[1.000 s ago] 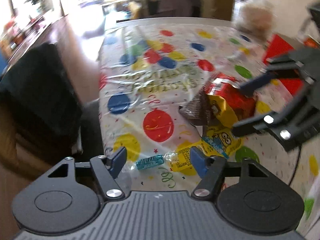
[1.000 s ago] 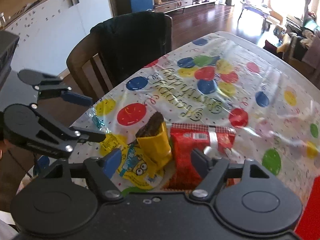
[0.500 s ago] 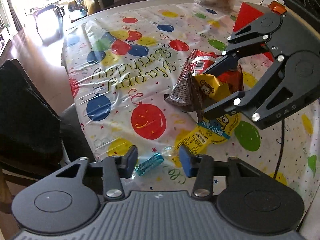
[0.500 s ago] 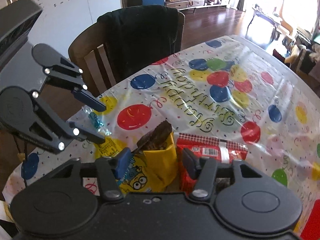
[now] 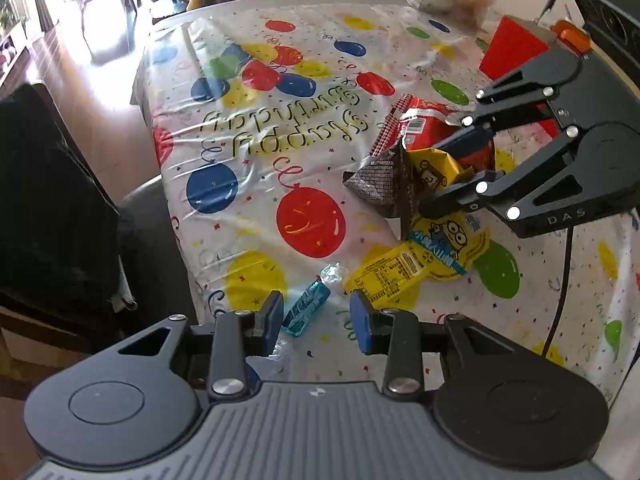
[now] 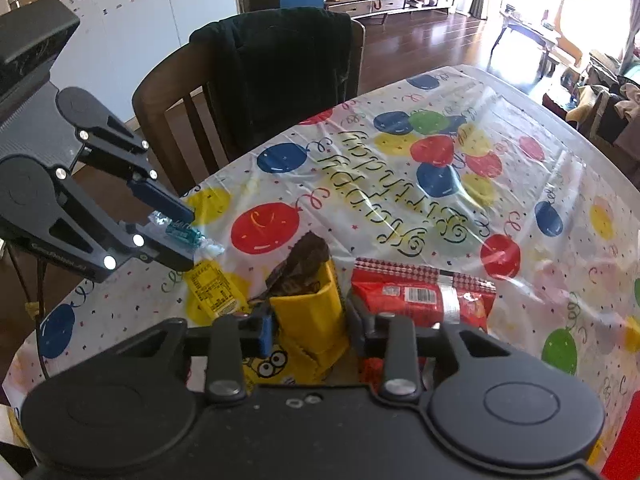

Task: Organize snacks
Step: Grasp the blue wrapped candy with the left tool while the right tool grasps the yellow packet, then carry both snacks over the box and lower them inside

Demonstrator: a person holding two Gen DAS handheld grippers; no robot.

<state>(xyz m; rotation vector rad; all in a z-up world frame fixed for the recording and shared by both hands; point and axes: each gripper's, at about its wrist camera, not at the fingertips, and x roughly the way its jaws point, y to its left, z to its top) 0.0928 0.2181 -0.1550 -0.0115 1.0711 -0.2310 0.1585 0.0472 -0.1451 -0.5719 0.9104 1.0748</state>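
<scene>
A table covered by a balloon-print birthday cloth (image 5: 256, 136) is seen in both wrist views, with several snacks gathered near its edge.

The left gripper (image 5: 316, 316) is held low over the cloth. A small teal-wrapped candy (image 5: 306, 308) lies between its blue pads (image 5: 273, 316); a gap is visible on the right side of the candy, and the jaws are judged parted, not clamped. In the right wrist view the same candy (image 6: 185, 236) is seen between the two fingers of that gripper (image 6: 188, 236).

The right gripper (image 6: 308, 328) is closed around a yellow snack packet (image 6: 310, 312), which stands upright between the fingers; contact on both sides is seen. A dark brown wrapper (image 6: 300, 264) projects from the top of this packet. In the left wrist view the yellow packet (image 5: 434, 166) and the brown wrapper (image 5: 384, 188) are seen held between the right gripper's fingers (image 5: 448, 174).

A red snack bag (image 6: 416, 292) lies on the cloth just beside the yellow packet. A flat yellow Minions packet (image 5: 432, 252) lies on the cloth beneath the right gripper. A wooden chair (image 6: 256, 88) draped with dark cloth stands at the table edge.
</scene>
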